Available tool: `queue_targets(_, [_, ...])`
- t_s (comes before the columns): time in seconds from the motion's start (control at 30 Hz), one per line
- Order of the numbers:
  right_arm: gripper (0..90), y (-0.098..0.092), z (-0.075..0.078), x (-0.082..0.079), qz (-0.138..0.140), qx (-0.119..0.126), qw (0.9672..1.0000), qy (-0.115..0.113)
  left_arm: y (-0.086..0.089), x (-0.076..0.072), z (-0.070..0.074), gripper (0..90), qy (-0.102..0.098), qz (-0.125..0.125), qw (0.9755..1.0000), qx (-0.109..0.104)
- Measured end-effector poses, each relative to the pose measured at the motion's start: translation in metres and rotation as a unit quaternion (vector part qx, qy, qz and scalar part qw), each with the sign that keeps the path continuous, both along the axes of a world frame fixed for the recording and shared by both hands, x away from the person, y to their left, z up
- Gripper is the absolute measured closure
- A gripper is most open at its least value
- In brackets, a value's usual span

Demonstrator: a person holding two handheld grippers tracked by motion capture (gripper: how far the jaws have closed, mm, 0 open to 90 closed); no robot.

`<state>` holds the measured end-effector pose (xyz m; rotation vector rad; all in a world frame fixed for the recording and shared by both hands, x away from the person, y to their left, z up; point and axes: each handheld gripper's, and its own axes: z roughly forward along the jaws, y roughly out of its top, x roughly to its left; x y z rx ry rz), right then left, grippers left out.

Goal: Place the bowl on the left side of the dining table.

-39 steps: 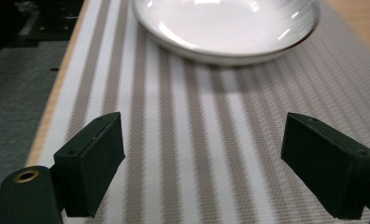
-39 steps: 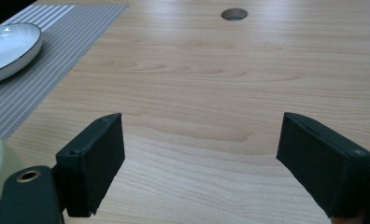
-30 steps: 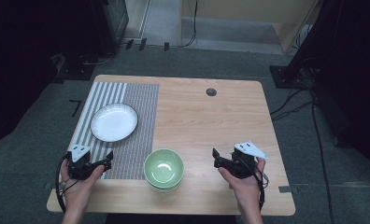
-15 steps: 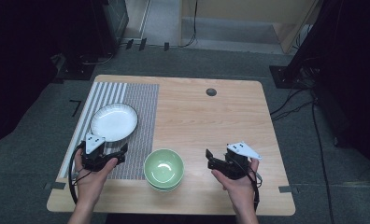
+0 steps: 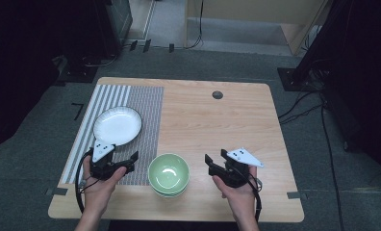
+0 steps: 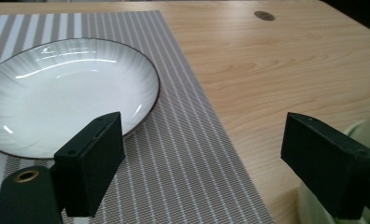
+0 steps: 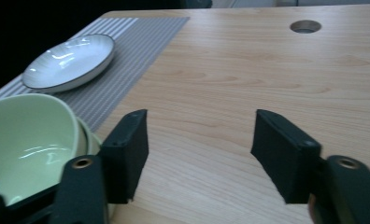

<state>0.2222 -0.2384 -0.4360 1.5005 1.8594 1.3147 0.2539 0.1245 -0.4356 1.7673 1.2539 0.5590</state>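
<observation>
Two stacked pale green bowls [image 5: 168, 173] stand near the table's front edge, between my hands. A white plate [image 5: 117, 125] rests on the striped grey placemat [image 5: 147, 103]. My left gripper [image 5: 131, 162] hovers over the placemat's front corner, just left of the bowls, open and empty; in the left gripper view [image 6: 211, 168] the plate [image 6: 66, 93] lies behind its left jaw and a bowl rim [image 6: 366, 130] shows by its right jaw. My right gripper [image 5: 215, 158] is to the right of the bowls, apart from them. Its jaws [image 7: 204, 156] have just been closing over bare wood with nothing between them; the bowls [image 7: 29, 140] sit to their left.
The wooden table [image 5: 217, 125] has a round cable hole [image 5: 217, 95] near its far edge. Dark stands and cables lie on the floor around the table. The table's front edge runs close under both hands.
My left gripper has moved right and forward over the placemat toward the bowls. The right gripper has edged left toward the bowls and its jaws stand narrower.
</observation>
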Motion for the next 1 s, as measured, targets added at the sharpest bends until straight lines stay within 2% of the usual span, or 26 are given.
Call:
queue_targets(0.17, [50.7, 0.006, 0.0, -0.001, 0.03, 0.035, 0.9988, 0.015, -0.014, -0.004, 0.0, 12.7, 0.001, -0.024, 0.9997, 0.003])
queue_targets(0.27, [54.3, 0.009, 0.001, -0.003, 0.033, 0.034, 0.9988, 0.011, -0.018, -0.005, -0.001, 12.7, 0.003, -0.032, 0.9995, 0.004])
queue_targets(0.47, [60.1, 0.023, 0.001, -0.008, 0.056, 0.053, 0.997, 0.007, -0.027, -0.009, -0.001, 14.4, 0.003, -0.051, 0.9987, -0.001])
queue_targets(0.57, [62.1, 0.031, 0.001, -0.01, 0.073, 0.056, 0.9957, 0.007, -0.027, -0.009, 0.0, 15.8, 0.004, -0.05, 0.9987, -0.007])
queue_targets(0.73, [61.6, 0.042, -0.002, -0.011, 0.091, 0.056, 0.9941, 0.016, -0.026, -0.011, 0.003, 16.3, 0.002, -0.053, 0.9982, -0.03])
queue_targets(1.0, [70.5, 0.055, -0.013, -0.01, 0.099, 0.044, 0.9933, 0.039, -0.037, -0.015, 0.005, 16.4, 0.005, -0.078, 0.9964, -0.032])
